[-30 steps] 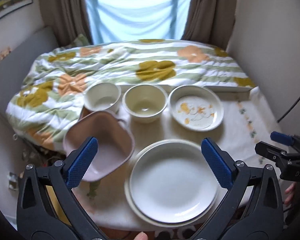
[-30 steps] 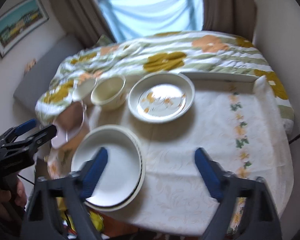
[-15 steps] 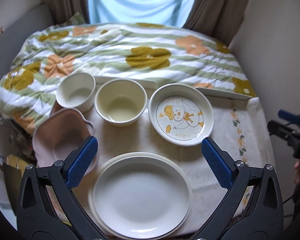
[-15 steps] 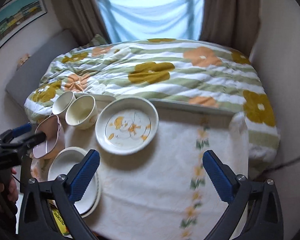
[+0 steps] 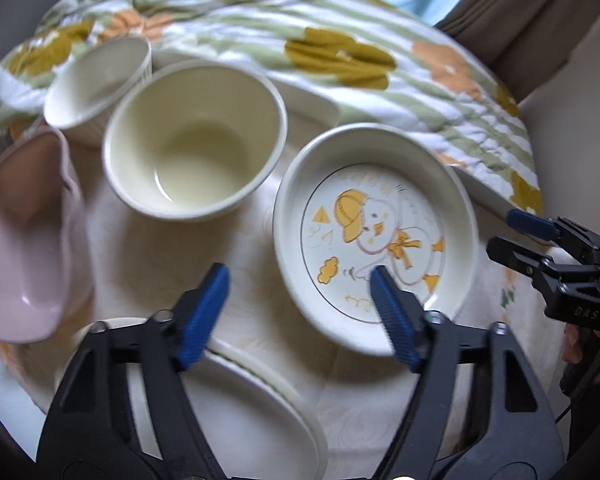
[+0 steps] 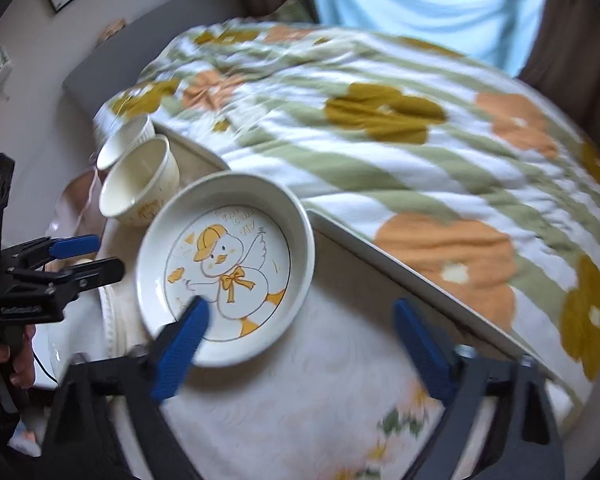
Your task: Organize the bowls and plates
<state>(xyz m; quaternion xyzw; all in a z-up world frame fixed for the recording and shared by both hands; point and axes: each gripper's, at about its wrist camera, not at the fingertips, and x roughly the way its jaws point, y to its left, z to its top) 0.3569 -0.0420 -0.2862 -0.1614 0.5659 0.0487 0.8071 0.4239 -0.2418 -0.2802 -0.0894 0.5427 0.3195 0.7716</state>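
Observation:
A deep white dish with a yellow duck drawing (image 5: 376, 236) (image 6: 226, 276) sits on the table. My left gripper (image 5: 300, 300) is open, its right finger over the dish's near rim. My right gripper (image 6: 300, 332) is open, its left finger over the dish's near edge. A cream bowl (image 5: 194, 144) (image 6: 140, 184) and a smaller white ribbed bowl (image 5: 98, 80) (image 6: 126, 140) stand behind to the left. A pink bowl (image 5: 24, 240) lies at the left. Stacked white plates (image 5: 252, 412) are under my left gripper.
The table has a cream embroidered cloth (image 6: 300, 400). A flowered, striped quilt (image 6: 380, 120) covers the bed right behind the table. A grey headboard and a wall stand at the left, curtains and a window at the back.
Both grippers have moved forward and down toward the duck dish, which now looks much larger. The left gripper has shifted right, the right gripper left. Both stay open.

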